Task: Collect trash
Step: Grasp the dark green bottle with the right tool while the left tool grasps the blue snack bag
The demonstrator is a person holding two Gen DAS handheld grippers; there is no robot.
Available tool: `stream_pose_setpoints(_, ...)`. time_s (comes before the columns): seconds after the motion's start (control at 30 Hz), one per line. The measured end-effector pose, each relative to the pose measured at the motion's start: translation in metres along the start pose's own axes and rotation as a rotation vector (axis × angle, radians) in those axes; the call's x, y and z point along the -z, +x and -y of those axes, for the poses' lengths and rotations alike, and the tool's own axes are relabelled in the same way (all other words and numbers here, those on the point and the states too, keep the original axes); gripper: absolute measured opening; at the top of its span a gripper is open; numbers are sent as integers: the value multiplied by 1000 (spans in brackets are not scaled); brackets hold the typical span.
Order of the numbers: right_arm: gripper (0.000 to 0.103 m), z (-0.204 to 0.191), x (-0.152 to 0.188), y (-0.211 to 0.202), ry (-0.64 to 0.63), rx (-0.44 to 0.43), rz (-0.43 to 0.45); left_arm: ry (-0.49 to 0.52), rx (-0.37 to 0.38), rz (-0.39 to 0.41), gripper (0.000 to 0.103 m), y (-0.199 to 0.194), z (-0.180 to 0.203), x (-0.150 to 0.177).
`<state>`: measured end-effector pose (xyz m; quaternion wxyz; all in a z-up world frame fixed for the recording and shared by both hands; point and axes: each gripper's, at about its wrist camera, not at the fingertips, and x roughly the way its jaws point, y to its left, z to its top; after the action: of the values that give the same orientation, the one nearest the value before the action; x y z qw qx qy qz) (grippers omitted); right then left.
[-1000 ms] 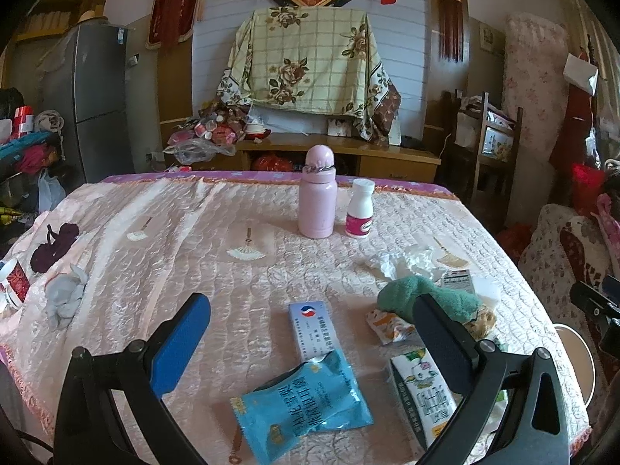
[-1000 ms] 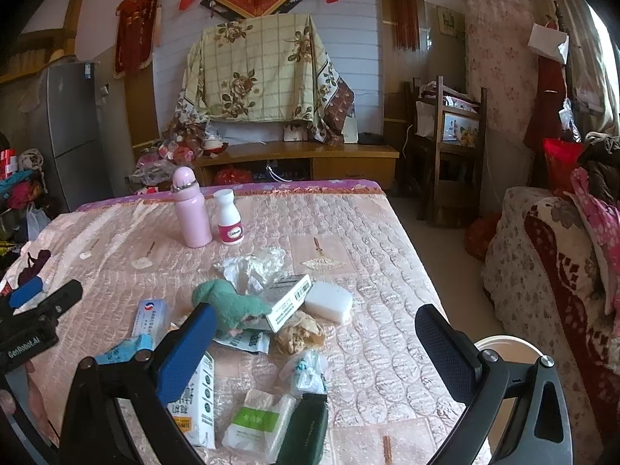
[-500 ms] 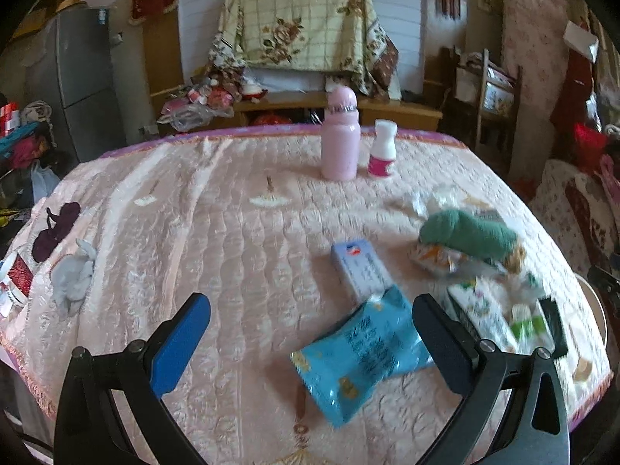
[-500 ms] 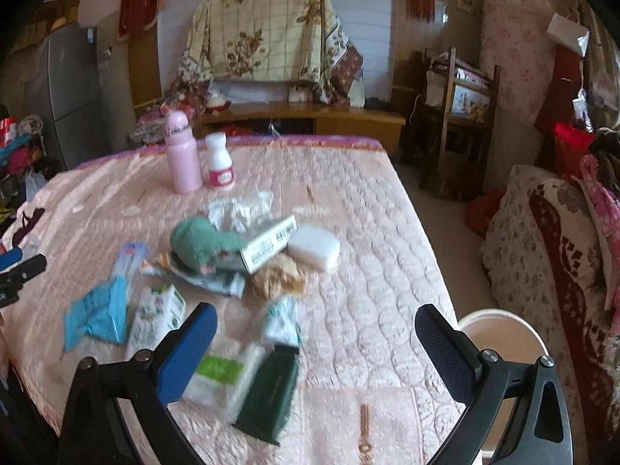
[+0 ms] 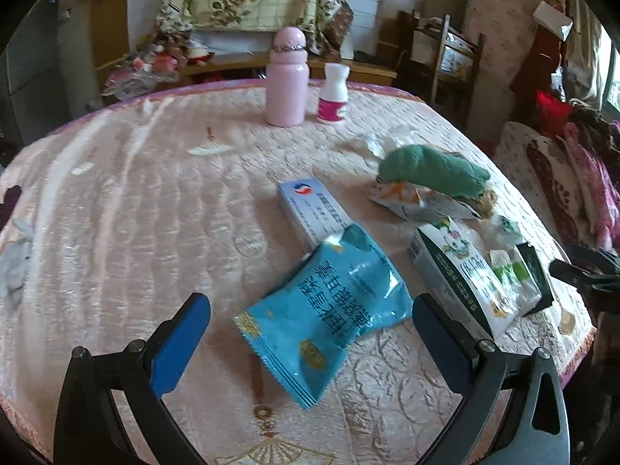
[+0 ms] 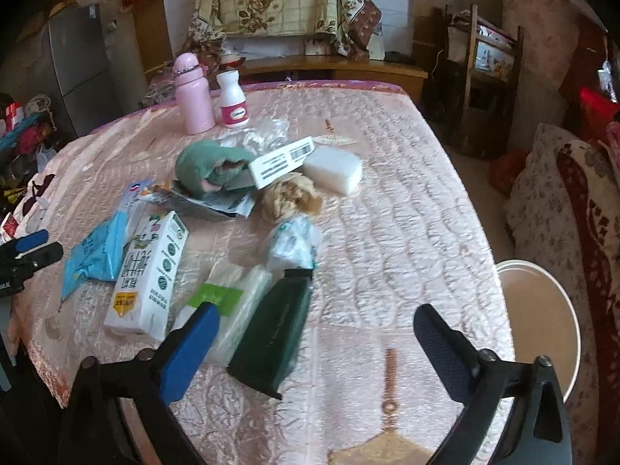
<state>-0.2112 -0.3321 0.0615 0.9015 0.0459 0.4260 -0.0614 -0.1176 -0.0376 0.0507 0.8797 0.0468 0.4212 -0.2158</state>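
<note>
While the left gripper [image 5: 310,333] hangs tilted down over the near part of the table [image 5: 116,201], its blue fingers [image 5: 180,345] stand wide apart with nothing pressed between them, and the blue packet [image 5: 325,317] lies flat on the cloth straight ahead in the gap, which reads as a line-up for a grasp on it. A blue-and-white box [image 5: 310,213] sits just beyond, its near end tucked under the packet, so the packet would have to go first. To the right lie a milk carton [image 5: 457,271], a printed wrapper [image 5: 418,199] and a green cloth [image 5: 430,168] resting on that wrapper; a pink bottle [image 5: 286,81] and a small white bottle [image 5: 333,95] stand upright at the far edge, well apart from the litter and probably not trash. From the right wrist, the right gripper [image 6: 314,345] is also spread, its jaws just beginning to close with nothing gripped; a dark green pouch [image 6: 275,333] lies between them and a clear bag with a green label [image 6: 228,302] touches it on the left. Off the table's right edge stands a white bin [image 6: 542,310], low and close, likely where the trash goes. Farther off sit a brown crumple [image 6: 290,197], a white sponge [image 6: 333,168] and a barcoded box [image 6: 281,162].
</note>
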Motion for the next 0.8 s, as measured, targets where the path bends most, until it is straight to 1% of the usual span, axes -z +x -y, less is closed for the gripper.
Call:
stream_pose_setpoints(0.03,97,-1,0,2,2,0,-5,4,9,-5,103,2,0,0)
stream_pose_setpoints(0.1,89,-1,0,6,8,-2,-13,22,31,-14,103,6,1,1)
stream_pose_setpoints(0.13,78,0,0,8,15,-3,-19,35,40,-16,103,8,2,1)
stream_pose_setpoints(0.17,72,2,1,11,25,-1,-31,54,54,-17,103,9,3,1)
stream_pose_setpoints(0.2,64,4,1,13,36,-6,-45,66,59,-21,103,12,3,0)
stream_pose_setpoints(0.23,62,7,1,17,52,-22,-60,78,63,-27,103,15,3,-1)
stream_pose_setpoints(0.3,62,11,2,22,82,-62,-81,97,67,-41,103,23,1,-3)
stream_pose_setpoints(0.4,60,12,3,30,96,-81,-104,130,74,-60,103,32,-2,-5)
stream_pose_setpoints(0.43,54,11,3,31,98,-83,-109,147,74,-67,103,35,-2,-6)
stream_pose_setpoints(0.47,50,10,3,34,102,-91,-116,176,73,-80,103,38,0,-8)
stream_pose_setpoints(0.57,50,10,3,40,119,-121,-138,226,79,-107,103,47,1,-13)
stream_pose_setpoints(0.7,50,5,1,42,100,-120,-154,223,137,-148,103,54,-6,-20)
stream_pose_setpoints(0.8,50,3,0,45,90,-123,-169,203,173,-200,103,61,-7,-21)
